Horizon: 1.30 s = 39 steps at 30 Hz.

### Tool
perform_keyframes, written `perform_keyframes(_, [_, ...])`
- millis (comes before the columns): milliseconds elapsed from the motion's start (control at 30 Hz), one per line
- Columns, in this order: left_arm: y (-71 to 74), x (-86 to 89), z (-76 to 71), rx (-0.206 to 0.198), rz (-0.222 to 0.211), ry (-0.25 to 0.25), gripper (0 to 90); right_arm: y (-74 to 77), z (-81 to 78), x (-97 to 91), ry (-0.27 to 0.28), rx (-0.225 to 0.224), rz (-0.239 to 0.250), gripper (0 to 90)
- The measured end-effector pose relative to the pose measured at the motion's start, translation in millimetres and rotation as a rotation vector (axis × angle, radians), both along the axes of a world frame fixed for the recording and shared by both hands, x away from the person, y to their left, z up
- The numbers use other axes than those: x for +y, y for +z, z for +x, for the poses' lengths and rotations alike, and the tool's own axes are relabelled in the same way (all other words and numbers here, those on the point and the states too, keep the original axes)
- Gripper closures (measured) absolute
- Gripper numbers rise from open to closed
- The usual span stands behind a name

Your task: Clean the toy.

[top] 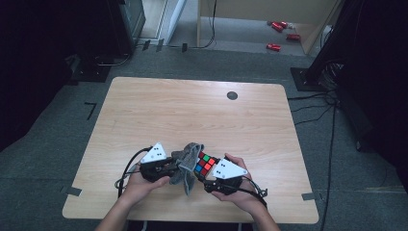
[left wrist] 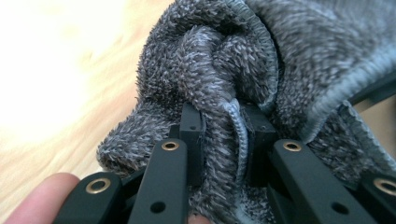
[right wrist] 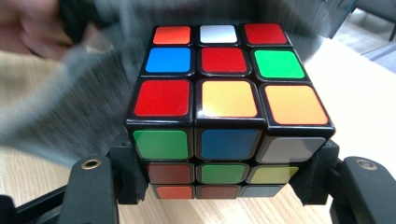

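At the lower middle of the high view, the left gripper pinches a bunched grey cloth while the right gripper clamps a puzzle cube just beside it, above the table.

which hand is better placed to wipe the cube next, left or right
Left, probably. The left tool is shut on the grey cloth, which lies right beside the cube. The right tool is clamped on the cube, so it can only steady it.
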State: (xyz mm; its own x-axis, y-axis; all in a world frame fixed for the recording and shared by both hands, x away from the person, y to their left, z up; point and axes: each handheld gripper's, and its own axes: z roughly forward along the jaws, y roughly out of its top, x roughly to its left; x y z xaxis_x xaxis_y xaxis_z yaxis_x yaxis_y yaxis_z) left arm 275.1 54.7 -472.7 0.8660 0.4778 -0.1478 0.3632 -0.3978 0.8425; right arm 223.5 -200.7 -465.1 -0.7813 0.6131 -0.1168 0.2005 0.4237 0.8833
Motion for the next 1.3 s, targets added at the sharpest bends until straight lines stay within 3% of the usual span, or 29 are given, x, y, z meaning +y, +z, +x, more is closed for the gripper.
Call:
perform_keyframes(33, [-3.2,-3.2,-0.6,-0.004,0.043,0.007,75.7,0.0,0.0,0.0,0.000,0.000,0.000,34.3])
perform_keyframes(67, [-4.4,-6.3,-3.0,-0.012,0.054,0.015,75.7,3.0,-0.9,-0.9,-0.003,-0.002,0.013,34.3])
perform_keyframes(133, [1.0,-5.8,-4.3,-0.029,0.041,0.024,75.9,3.1,-0.3,-2.5,-0.004,0.000,0.025,34.3])
perform_keyframes(233, [11.3,2.2,-5.1,-0.030,-0.067,0.008,76.0,-0.5,3.1,-4.2,-0.023,0.017,0.016,34.3])
perform_keyframes(300, [14.2,4.6,-5.3,-0.040,-0.084,0.009,76.0,-4.7,4.7,-3.5,-0.037,0.028,-0.006,34.3])
perform_keyframes(433, [8.7,2.7,-4.2,-0.033,-0.056,0.009,75.9,-5.2,2.8,1.7,-0.043,0.014,-0.041,34.3])
perform_keyframes(467, [3.1,0.0,-2.4,-0.013,-0.015,0.018,75.9,-3.6,1.8,2.2,-0.042,0.003,-0.038,34.3])
perform_keyframes(500, [3.1,0.0,-2.4,-0.013,-0.015,0.018,75.9,-3.6,1.8,2.2,-0.042,0.003,-0.038,34.3])
perform_keyframes(533, [-0.3,-3.5,-3.0,-0.025,0.031,0.023,75.9,1.3,0.2,1.3,-0.033,-0.006,-0.010,34.3])
perform_keyframes(633, [2.1,-3.6,-4.4,-0.030,0.016,0.027,76.0,4.2,-0.1,0.0,-0.031,-0.012,-0.001,34.3])
perform_keyframes(667, [6.6,-1.6,-5.3,-0.036,-0.016,0.022,76.0,3.3,0.9,-2.1,-0.030,0.001,0.015,34.3])
perform_keyframes(733, [12.8,3.3,-5.6,-0.033,-0.090,0.014,76.0,-0.1,2.6,-2.3,-0.034,0.011,0.000,34.3])
perform_keyframes(767, [13.8,4.1,-5.6,-0.036,-0.099,0.014,76.0,-2.6,3.1,-1.5,-0.041,0.013,-0.018,34.3])
perform_keyframes(900, [7.0,1.9,-3.8,-0.024,-0.044,0.023,75.9,-1.2,1.2,2.5,-0.054,-0.009,-0.037,34.3])
perform_keyframes(967, [3.6,-3.3,-5.0,-0.040,0.021,0.042,76.0,2.4,-0.1,2.3,-0.049,-0.017,-0.017,34.3])
perform_keyframes(1033, [3.8,-6.2,-6.5,-0.048,0.034,0.046,76.1,5.7,-0.9,0.7,-0.048,-0.024,-0.003,34.3])
perform_keyframes(1100, [5.6,-6.4,-7.6,-0.058,0.030,0.050,76.1,5.5,-0.6,-0.2,-0.047,-0.020,-0.002,34.3])
perform_keyframes(1133, [8.8,-5.3,-8.9,-0.066,0.010,0.045,76.1,4.6,-0.2,-1.4,-0.049,-0.011,0.003,34.3])
perform_keyframes(1167, [13.8,-1.9,-9.4,-0.072,-0.036,0.037,76.1,1.1,2.1,-2.6,-0.050,0.006,0.001,34.3])
perform_keyframes(1200, [13.8,-1.9,-9.4,-0.072,-0.036,0.037,76.1,1.1,2.1,-2.6,-0.050,0.006,0.001,34.3])
perform_keyframes(1233, [15.5,1.2,-8.1,-0.063,-0.065,0.031,76.0,-1.9,3.2,-1.8,-0.050,0.011,-0.014,34.3])
perform_keyframes(1300, [10.9,1.6,-5.5,-0.042,-0.056,0.026,75.9,-1.5,2.6,-0.1,-0.048,0.017,-0.012,34.3])
